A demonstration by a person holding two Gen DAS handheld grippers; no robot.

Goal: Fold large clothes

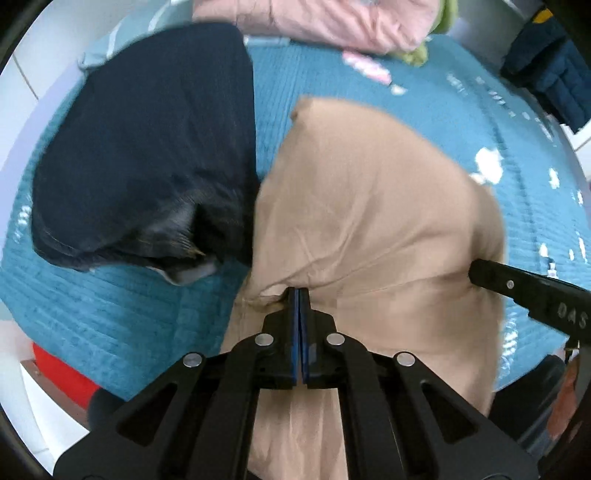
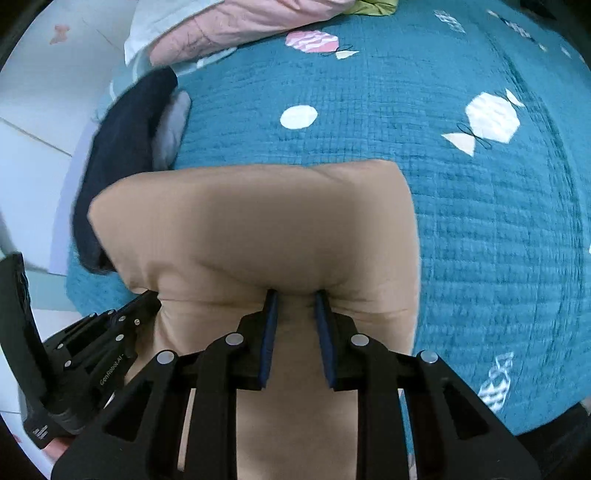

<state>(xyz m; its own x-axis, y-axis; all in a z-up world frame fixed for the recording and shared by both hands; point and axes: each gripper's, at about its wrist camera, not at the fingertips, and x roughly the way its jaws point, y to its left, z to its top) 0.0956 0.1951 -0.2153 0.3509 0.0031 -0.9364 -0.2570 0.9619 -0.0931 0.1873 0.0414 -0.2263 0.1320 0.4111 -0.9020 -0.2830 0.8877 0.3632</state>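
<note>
two grippers lift a tan garment (image 1: 369,206) off a bed spread with a teal quilt (image 2: 480,221), stitched in rows and dotted with white and pink candy patches. the left gripper (image 1: 298,295) is pinched fully shut on a fold of the tan cloth near its edge at 9 o'clock; the right gripper (image 2: 294,299), narrowly parted, clamps a thicker bunch of the same cloth between its blue pads. the garment hangs doubled from both grips, its folded far edge lying on the quilt toward 12 o'clock. in the left wrist view a dark navy garment (image 1: 147,147) lies just beside it at 10 o'clock, touching the tan cloth's side. a pink bundle (image 1: 332,22) with a scrap of green sits at the bed's far edge at 12 o'clock, and dark blue clothing (image 1: 546,74) hangs at 2 o'clock. white floor tiles (image 2: 33,110) show past the bed at 9 o'clock in the right wrist view.
</note>
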